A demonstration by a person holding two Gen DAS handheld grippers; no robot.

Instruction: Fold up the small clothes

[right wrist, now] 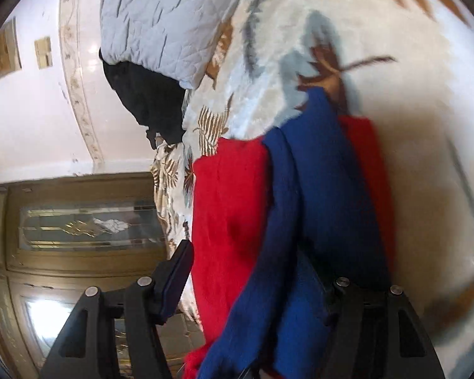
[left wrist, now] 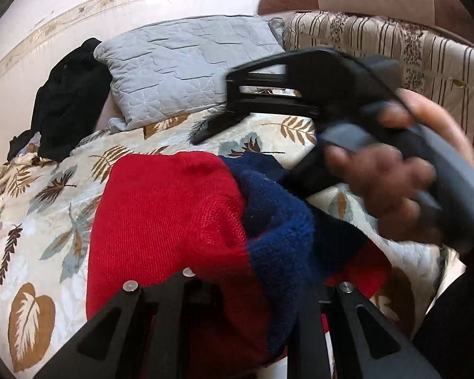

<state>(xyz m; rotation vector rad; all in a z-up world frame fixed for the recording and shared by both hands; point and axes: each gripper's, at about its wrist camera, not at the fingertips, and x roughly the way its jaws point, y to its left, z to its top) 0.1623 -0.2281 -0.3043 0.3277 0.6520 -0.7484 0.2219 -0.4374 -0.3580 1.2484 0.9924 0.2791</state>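
A red knit sweater (left wrist: 161,221) (navy sleeves) lies rumpled on the leaf-print bedspread (left wrist: 41,208).

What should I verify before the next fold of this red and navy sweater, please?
1. Sweater resting on the blanket: ok.
2. Sweater smooth: not ok; the navy sleeve is bunched across the red body.
3. Right gripper holding the sleeve: cannot tell, blurred.
4. Left gripper hold: cannot tell; cloth hides the tips of its fingers.
5. Pillow and black garment apart from the sweater: ok.
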